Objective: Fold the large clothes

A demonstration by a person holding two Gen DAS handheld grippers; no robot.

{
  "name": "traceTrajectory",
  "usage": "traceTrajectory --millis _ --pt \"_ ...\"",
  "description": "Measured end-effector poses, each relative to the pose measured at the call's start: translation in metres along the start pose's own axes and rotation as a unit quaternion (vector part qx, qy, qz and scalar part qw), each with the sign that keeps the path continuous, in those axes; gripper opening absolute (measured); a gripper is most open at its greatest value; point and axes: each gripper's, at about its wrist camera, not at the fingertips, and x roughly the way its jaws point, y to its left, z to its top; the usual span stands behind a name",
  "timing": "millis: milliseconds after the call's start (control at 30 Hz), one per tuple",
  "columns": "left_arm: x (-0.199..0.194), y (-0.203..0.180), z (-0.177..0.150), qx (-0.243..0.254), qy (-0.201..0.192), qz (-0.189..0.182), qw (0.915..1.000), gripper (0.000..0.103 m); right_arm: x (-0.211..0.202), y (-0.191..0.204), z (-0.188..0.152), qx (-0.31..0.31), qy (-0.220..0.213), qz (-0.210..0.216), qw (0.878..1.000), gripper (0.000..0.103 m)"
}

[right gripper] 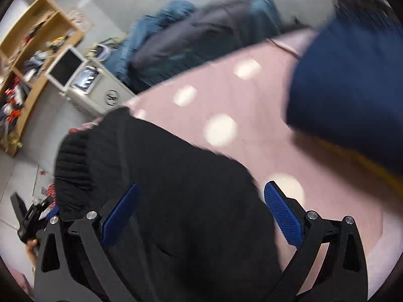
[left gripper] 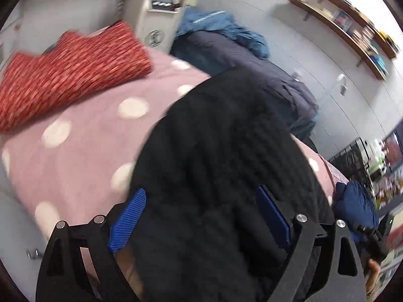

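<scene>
- Pink polka-dot bedding (left gripper: 83, 136) carries a black knit garment (left gripper: 216, 156), with a red patterned cloth (left gripper: 70, 68) farther back.
- Left claw (left gripper: 201, 216) stands apart over the black knit.
- Right claw (right gripper: 201, 214) likewise gapes, the knit between its blue pads (right gripper: 282, 216).

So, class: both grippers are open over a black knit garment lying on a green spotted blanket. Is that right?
Not quite: the blanket is pink with white spots, not green, as the left wrist view shows. The rest holds: the left gripper and right gripper are both open over the black knit garment.
</scene>
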Motion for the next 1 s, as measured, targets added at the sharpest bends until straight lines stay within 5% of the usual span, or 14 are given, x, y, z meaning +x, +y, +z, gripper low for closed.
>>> traceTrajectory --millis 167,367,467,533,567,600,667,767,1000 --pt "-0.034 0.035 -0.046 -0.048 0.014 0.045 0.9978 0.093 -0.008 -0.032 -0.023 0.022 0.021 -0.012 0.999 0.098" --pt "-0.022 0.031 -0.075 -0.072 0.051 0.012 0.996 0.094 0.009 -0.019 -0.039 0.041 0.071 0.055 0.995 0.098" --pt "0.001 0.019 -0.093 -0.054 0.085 0.01 0.9948 0.093 0.026 -0.003 -0.052 0.02 0.087 0.049 0.995 0.098" --pt "0.014 0.015 -0.102 -0.039 0.089 0.018 0.9951 0.077 0.029 0.003 -0.058 0.014 0.084 0.041 0.995 0.089" --pt "0.021 0.012 -0.106 -0.037 0.103 0.016 0.9938 0.049 0.029 0.006 -0.061 0.014 0.084 0.041 0.996 0.08" --pt "0.025 0.009 -0.107 -0.041 0.11 0.004 0.993 0.033 0.028 0.008 -0.062 0.011 0.081 0.039 0.996 0.076" --pt "0.02 0.0 -0.102 -0.027 0.093 0.002 0.9953 0.016 0.02 0.015 -0.066 -0.012 0.071 0.033 0.997 0.053" --pt "-0.001 -0.016 -0.074 0.024 0.041 0.023 0.9986 0.011 0.009 0.031 -0.065 -0.031 0.064 0.066 0.995 0.029" --pt "-0.077 0.006 0.052 0.043 -0.12 0.109 0.9858 0.009 -0.006 0.116 -0.064 -0.119 0.069 0.152 0.979 0.018"
